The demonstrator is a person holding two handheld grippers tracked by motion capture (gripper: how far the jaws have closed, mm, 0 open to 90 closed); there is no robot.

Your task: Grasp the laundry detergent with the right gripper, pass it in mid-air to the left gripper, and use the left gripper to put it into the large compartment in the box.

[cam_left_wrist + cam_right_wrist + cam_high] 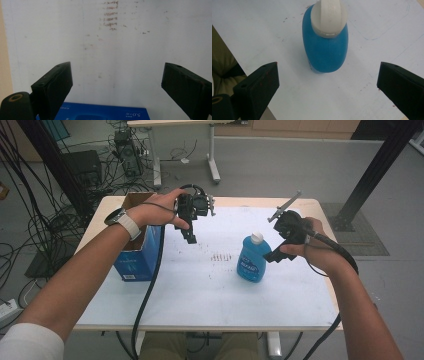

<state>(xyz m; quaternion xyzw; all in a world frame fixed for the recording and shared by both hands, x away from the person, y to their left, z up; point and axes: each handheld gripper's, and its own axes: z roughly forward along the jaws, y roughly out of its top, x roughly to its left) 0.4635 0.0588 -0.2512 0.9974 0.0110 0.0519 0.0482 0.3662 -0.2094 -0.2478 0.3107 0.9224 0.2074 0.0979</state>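
Note:
A blue bottle (251,260) with a white cap stands upright on the white table top (210,290), right of centre. My right gripper (270,257) hovers just to its right, jaws spread wide. Seen from the right gripper view, the bottle (325,47) stands ahead of and between the two black jaws, untouched; my right gripper (328,86) is open. My left gripper (191,239) is held above the table near the back left, beside the blue box (140,255), open with nothing between the jaws. The left gripper view shows the gripper (116,82) above the bare table and the box's edge (100,113).
The blue cardboard box, top flaps open, stands at the table's left edge. Reddish-brown smudges (220,256) mark the table's middle. Cables (150,285) trail from both grippers over the front edge. Beyond the table are a black post (370,175), desk legs and tangled wires on the floor.

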